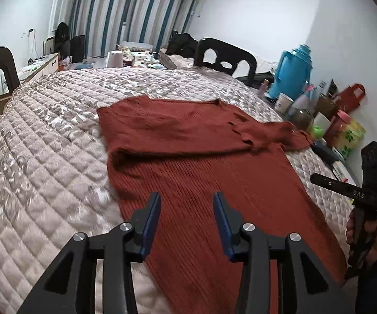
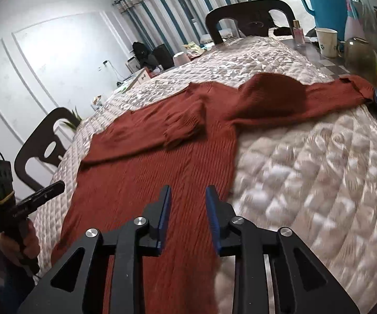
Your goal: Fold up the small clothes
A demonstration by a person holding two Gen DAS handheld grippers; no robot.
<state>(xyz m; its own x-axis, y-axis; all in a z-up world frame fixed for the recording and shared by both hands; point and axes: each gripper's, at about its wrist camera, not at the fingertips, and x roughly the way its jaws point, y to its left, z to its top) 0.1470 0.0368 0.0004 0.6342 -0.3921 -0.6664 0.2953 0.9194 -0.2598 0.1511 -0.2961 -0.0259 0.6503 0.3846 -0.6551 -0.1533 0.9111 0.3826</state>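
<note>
A rust-red ribbed knit sweater (image 1: 214, 167) lies flat on the quilted table cover, hem toward me. Its left sleeve (image 1: 167, 128) is folded across the chest. Its right sleeve (image 1: 288, 133) stretches out to the right. My left gripper (image 1: 187, 198) is open and empty, hovering above the lower body of the sweater. My right gripper (image 2: 187, 193) is open and empty above the sweater (image 2: 162, 162) near its right side edge. The folded sleeve cuff (image 2: 183, 128) lies mid-chest; the other sleeve (image 2: 319, 94) reaches toward the clutter.
The quilted beige cover (image 1: 44, 144) spreads over the table. At the right edge stand a blue thermos (image 1: 291, 70), a paper cup (image 1: 284, 102), a glass jar (image 1: 303, 117) and a red bag (image 1: 350, 96). Dark chairs (image 1: 225, 57) stand at the far side and left.
</note>
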